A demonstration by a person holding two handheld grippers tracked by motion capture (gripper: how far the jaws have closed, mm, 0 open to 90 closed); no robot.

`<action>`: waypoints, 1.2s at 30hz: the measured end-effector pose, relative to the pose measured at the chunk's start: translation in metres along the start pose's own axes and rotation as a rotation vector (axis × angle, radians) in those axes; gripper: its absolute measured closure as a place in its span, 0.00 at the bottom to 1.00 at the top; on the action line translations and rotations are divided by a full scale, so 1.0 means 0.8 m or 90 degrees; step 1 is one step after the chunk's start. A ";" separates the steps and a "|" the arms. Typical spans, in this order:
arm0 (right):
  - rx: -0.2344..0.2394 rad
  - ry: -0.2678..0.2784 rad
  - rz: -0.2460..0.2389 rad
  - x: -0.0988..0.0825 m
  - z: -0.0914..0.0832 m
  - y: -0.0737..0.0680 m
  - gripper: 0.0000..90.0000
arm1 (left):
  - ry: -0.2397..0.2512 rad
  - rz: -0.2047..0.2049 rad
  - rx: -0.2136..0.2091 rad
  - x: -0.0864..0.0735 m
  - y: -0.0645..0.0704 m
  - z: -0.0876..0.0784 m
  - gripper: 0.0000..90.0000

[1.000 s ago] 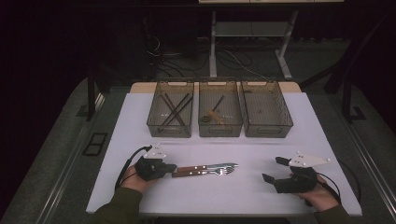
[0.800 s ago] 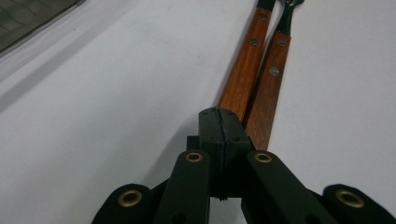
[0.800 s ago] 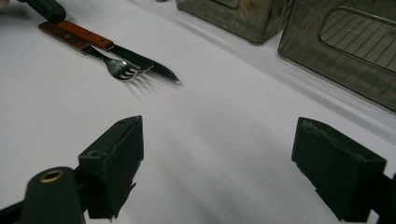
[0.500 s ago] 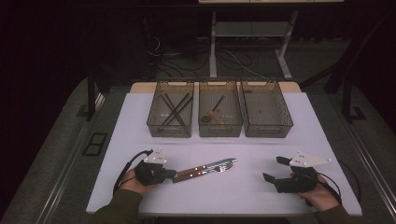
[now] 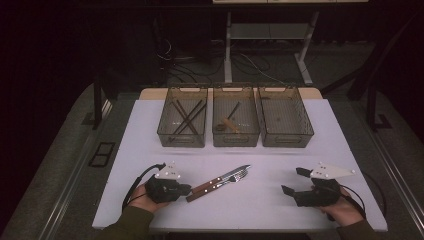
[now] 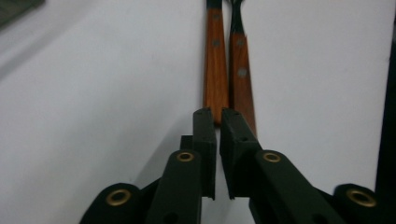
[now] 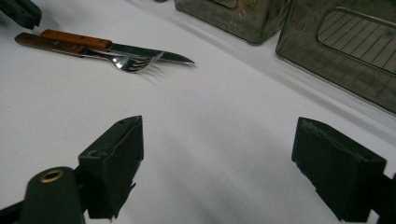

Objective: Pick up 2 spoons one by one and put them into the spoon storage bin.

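A knife (image 5: 224, 179) and fork (image 5: 212, 187) with wooden handles lie side by side, slanted, on the white table (image 5: 260, 205). The left gripper (image 6: 217, 122), jaws just eased to a slit, sits at their handle ends, holding nothing. The right gripper (image 7: 217, 154) gapes wide. Three bins (image 5: 286, 141) stand beyond; dark room.

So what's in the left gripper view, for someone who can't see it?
Two black jaws of the left gripper stand almost shut, with a narrow gap, their tips at the near ends of two wooden handles. The knife and fork lie side by side on the white table, pointing away.
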State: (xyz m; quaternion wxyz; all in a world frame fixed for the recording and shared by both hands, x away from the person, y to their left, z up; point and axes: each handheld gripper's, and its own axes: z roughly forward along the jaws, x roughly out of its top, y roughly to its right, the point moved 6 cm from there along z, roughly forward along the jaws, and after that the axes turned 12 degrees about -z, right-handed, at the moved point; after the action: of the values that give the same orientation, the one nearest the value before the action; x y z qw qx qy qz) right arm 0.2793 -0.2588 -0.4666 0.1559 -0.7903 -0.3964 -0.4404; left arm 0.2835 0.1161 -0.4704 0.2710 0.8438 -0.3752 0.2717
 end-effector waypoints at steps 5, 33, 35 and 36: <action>0.001 -0.003 0.000 0.000 0.001 -0.001 0.19 | 0.024 0.009 -0.018 0.021 0.021 0.015 0.79; 0.003 -0.001 -0.002 0.000 0.001 -0.001 0.19 | -0.008 0.062 0.001 0.038 0.033 0.070 0.81; 0.003 -0.001 -0.002 0.000 0.001 -0.001 0.19 | -0.024 0.072 0.001 0.035 0.034 0.073 0.81; 0.003 -0.001 -0.002 0.000 0.001 -0.001 0.19 | -0.026 0.074 0.003 0.034 0.034 0.075 0.81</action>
State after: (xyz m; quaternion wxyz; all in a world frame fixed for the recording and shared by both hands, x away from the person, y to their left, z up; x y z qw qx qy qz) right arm 0.2794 -0.2575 -0.4671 0.1571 -0.7896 -0.3989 -0.4390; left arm 0.2930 0.0473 -0.4880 0.2449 0.8266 -0.4282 0.2710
